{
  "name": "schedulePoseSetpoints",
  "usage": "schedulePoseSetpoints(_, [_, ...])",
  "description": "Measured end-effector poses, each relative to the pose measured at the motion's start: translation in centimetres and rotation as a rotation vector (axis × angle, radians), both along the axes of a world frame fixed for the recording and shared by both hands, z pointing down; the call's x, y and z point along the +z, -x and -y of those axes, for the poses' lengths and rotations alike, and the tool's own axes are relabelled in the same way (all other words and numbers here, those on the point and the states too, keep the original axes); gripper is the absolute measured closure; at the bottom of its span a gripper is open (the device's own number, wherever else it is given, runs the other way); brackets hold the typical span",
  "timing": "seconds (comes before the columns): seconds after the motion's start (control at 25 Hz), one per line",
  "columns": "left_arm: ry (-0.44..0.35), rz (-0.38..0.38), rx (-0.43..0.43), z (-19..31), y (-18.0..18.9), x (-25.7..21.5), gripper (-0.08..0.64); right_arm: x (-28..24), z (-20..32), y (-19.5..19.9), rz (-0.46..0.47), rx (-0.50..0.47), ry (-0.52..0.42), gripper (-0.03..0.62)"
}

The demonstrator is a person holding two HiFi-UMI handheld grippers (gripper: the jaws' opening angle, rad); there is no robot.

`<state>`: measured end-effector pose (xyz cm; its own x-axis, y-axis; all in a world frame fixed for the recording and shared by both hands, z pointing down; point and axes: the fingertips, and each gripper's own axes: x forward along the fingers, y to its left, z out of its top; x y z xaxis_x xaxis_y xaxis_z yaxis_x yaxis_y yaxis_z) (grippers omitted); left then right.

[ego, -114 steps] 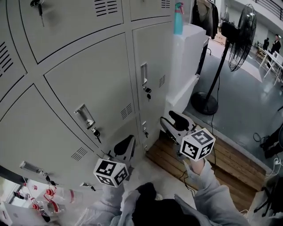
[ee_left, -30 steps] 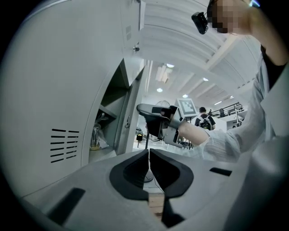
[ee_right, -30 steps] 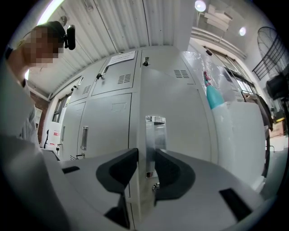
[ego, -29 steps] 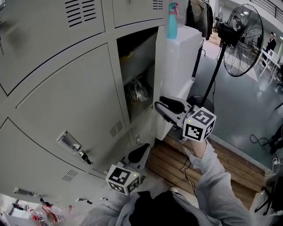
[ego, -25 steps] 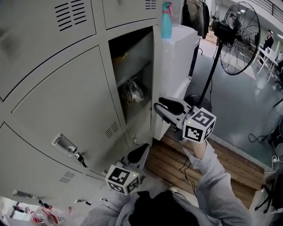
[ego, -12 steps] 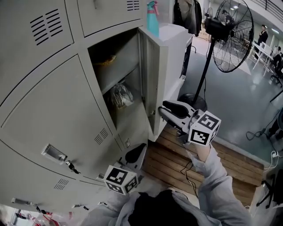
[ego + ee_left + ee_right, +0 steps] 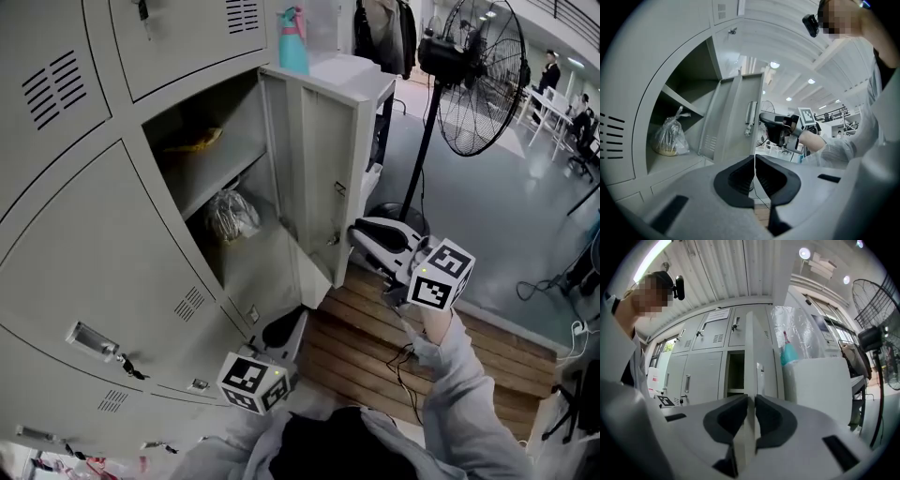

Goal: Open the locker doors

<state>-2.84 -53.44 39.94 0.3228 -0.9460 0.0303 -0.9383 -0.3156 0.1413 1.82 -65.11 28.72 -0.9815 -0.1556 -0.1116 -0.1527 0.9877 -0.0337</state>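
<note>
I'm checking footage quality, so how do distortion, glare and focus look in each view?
Head view: fisheye skews the pale grey metal locker door; light is even and the image sharp. Left gripper view: black round vignette, and the round ceiling lamp glares. Right gripper view: same vignette, and the long ceiling strip light is blown out.

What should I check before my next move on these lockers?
1. Right tool on door edge: ok, its jaws have just been closing and now clamp the edge.
2. Door swung wide: ok, the inside shows.
3. Left tool free: ok, jaws together, nothing between.
4. Bag clear of the door: ok, it sits well inside.
5. Neighbour door opened: not ok, it is shut.
</note>
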Motion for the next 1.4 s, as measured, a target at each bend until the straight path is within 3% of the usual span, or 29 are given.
schedulePoseSetpoints(0.48, [-0.012, -0.016, -0.050, 3.8, -2.8, 0.3, 0.546, 0.2, 8.4, -4.3, -0.028, 0.091, -0.016, 0.543])
schedulePoseSetpoints(0.56, [-0.012, -0.016, -0.058, 4.3, -3.3, 0.4, 0.546, 0.4, 10.2, -4.7, -0.029, 0.124, -0.002, 0.592])
schedulePoseSetpoints(0.68, [-0.011, -0.023, -0.081, 4.8, -3.9, 0.5, 0.546, 0.5, 12.9, -5.0, -0.016, 0.155, 0.034, 0.592])
schedulePoseSetpoints(1.04, [-0.002, -0.029, -0.186, 5.1, -4.7, 1.2, 0.546, 0.5, 18.0, -5.0, -0.006, 0.118, 0.087, 0.592])
schedulePoseSetpoints(1.4, [0.021, -0.029, -0.268, 3.6, -5.1, 2.0, 0.546, 0.5, 19.0, -5.0, 0.027, 0.106, 0.131, 0.592])
